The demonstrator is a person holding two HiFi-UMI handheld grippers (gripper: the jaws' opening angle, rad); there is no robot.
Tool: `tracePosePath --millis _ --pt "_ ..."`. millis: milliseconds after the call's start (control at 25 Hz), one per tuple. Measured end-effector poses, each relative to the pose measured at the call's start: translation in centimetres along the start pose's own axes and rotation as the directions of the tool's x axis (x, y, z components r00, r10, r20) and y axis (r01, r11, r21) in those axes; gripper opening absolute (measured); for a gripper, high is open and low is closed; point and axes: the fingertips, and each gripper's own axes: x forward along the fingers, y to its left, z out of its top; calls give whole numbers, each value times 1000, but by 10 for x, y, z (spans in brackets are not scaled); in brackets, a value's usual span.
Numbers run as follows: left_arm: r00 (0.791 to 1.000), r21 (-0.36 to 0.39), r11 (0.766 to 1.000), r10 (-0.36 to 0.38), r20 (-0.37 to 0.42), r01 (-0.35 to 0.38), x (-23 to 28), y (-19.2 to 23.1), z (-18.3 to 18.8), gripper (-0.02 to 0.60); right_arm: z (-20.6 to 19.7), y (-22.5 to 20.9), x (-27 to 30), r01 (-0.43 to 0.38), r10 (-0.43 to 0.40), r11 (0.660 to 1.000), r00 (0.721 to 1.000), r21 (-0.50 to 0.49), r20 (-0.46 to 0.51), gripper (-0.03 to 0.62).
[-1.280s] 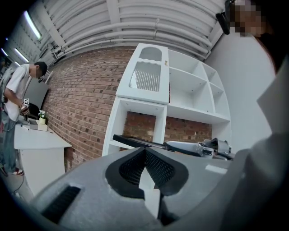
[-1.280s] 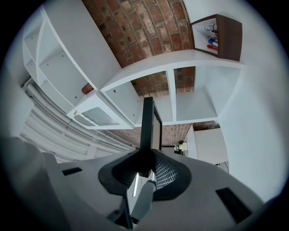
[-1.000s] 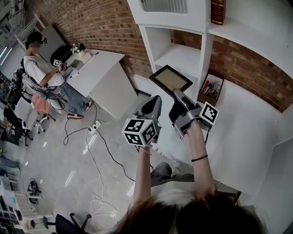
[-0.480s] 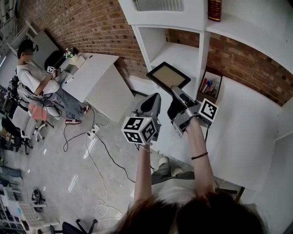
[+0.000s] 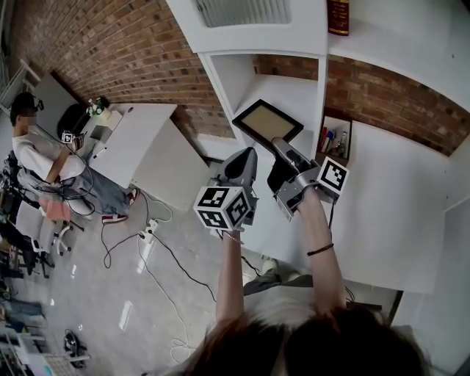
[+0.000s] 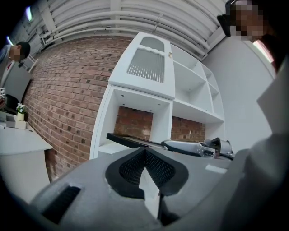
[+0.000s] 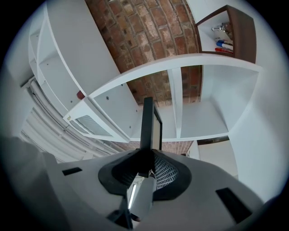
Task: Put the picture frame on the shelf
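Note:
The picture frame (image 5: 268,123), black-edged with a tan inside, hangs in the air in front of the white shelf unit (image 5: 294,88), level with its lower open compartment. My right gripper (image 5: 277,145) is shut on the frame's near edge. In the right gripper view the frame (image 7: 149,128) stands edge-on between the pads, with the shelf compartment (image 7: 203,122) behind it. My left gripper (image 5: 248,154) is beside it on the left, shut and holding nothing. In the left gripper view the frame (image 6: 131,140) shows as a thin dark line ahead of the shelf (image 6: 135,97).
A brown box of pens (image 5: 336,139) sits on the white table (image 5: 389,213) by the shelf. A dark red book (image 5: 338,16) stands on an upper shelf. A seated person (image 5: 37,147), a white desk (image 5: 136,139) and floor cables (image 5: 147,242) are at left.
The head view has shifted, so the shelf sits lower and more central in the picture. The frame has edged a little toward the shelf opening. Both grippers keep their pose and grip.

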Motion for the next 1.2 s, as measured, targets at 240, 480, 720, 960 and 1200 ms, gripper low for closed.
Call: tracePosePath --millis 240,480,720,960,1200 --pt "999 0 999 -53 -6 53 15 10 -3 11 14 -7 6 -1 2 1000 998 -19 60 77" --pt "996 -6 996 -87 -8 87 29 21 -1 11 26 -10 15 4 0 999 995 -34 104 77" --pt "993 -10 993 -118 -14 117 43 28 -1 11 37 -14 23 13 -6 999 991 -45 133 77" --pt "991 -14 991 -133 -15 133 52 36 -1 11 45 -19 31 20 -12 999 988 -48 151 75" --pt "991 -25 991 -134 -18 134 58 51 4 11 46 -24 46 36 -29 998 987 -42 158 75"
